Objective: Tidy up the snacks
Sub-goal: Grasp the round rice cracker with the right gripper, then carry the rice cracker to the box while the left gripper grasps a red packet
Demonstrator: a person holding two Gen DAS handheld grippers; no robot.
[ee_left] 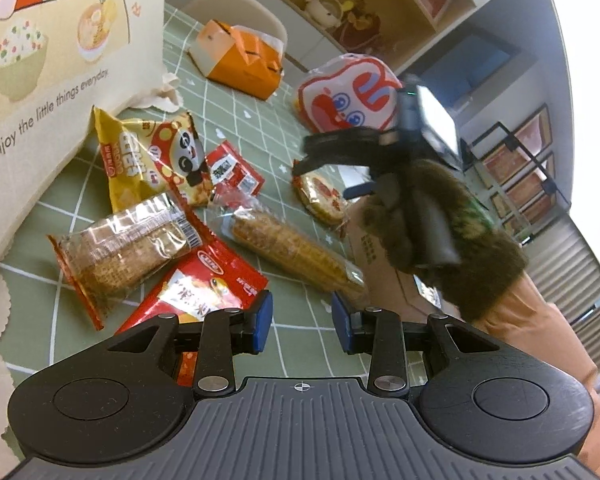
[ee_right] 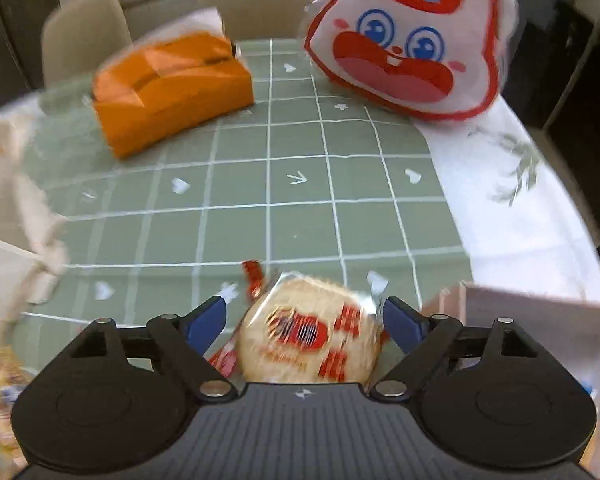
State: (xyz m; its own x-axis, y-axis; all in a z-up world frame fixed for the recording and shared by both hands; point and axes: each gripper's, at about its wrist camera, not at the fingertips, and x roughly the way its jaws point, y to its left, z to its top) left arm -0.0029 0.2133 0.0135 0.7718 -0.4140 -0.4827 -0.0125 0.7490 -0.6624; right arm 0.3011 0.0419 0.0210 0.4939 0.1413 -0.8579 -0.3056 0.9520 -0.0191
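Right wrist view | my right tool (ee_right: 304, 316) spread wide around round cellophane-wrapped rice cracker (ee_right: 306, 344), pads not pressing | centre, then squeeze gently | left tool (ee_left: 302, 326) part-open, empty

Green checked tablecloth (ee_left: 260, 120) carries scattered snack packets (ee_left: 132, 240) and an orange box (ee_left: 240, 56)

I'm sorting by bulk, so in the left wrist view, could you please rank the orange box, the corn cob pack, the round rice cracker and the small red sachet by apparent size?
1. orange box, though it lies farthest from the camera
2. corn cob pack, a close second, nearer the camera, so the order of these two is unsure
3. round rice cracker
4. small red sachet, about alike with the cracker
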